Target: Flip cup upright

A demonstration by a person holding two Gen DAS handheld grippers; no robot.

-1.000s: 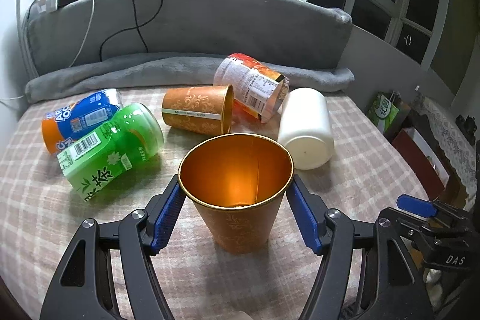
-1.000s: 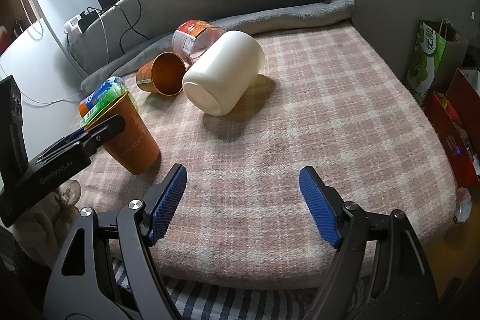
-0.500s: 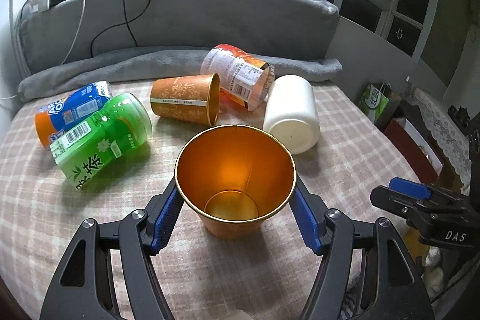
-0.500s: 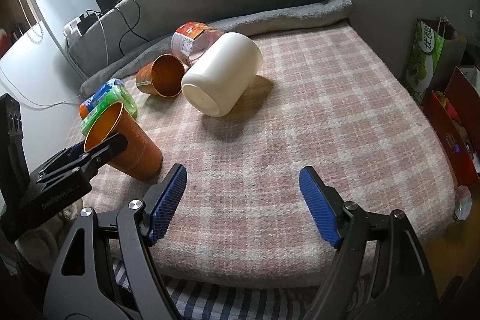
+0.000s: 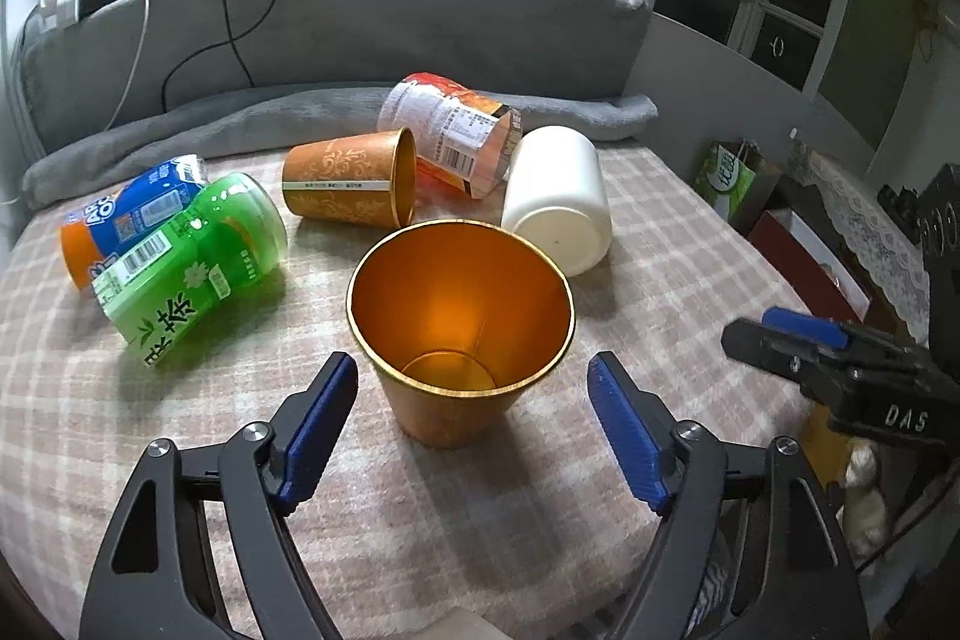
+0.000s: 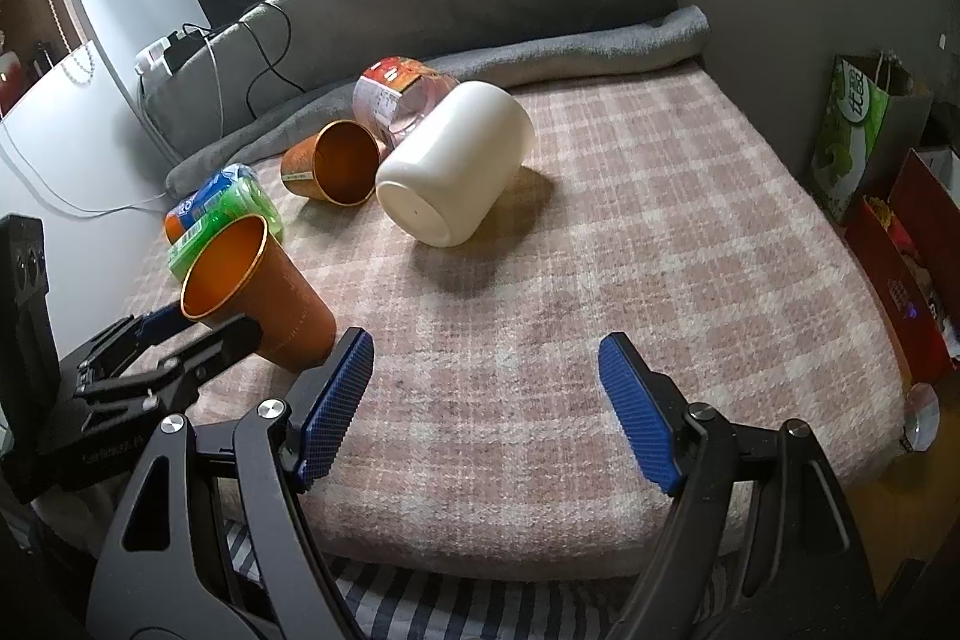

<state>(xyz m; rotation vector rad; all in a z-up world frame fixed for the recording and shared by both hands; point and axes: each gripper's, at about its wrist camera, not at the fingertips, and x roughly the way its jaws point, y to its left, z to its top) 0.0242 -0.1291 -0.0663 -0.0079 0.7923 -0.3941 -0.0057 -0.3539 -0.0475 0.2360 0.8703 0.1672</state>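
Observation:
An orange paper cup [image 5: 459,340] stands upright on the plaid blanket, mouth up; it also shows in the right wrist view [image 6: 264,289]. My left gripper [image 5: 474,421] is open, its blue pads apart on either side of the cup and not touching it. My right gripper [image 6: 483,409] is open and empty above the blanket's near edge. A second orange cup [image 5: 354,187] lies on its side behind, next to a white cup [image 5: 558,199] that also lies on its side.
A green bottle [image 5: 192,259], a blue-orange can [image 5: 129,217] and a red-labelled bottle [image 5: 453,133] lie on the blanket [image 6: 630,256]. A grey cushion [image 5: 360,22] backs the bed. A green bag [image 6: 852,136] and red boxes [image 6: 906,256] stand off the right edge.
My left gripper opened and let go of the orange cup, which now stands on the blanket. The gripper drew back a little. The right gripper stayed still.

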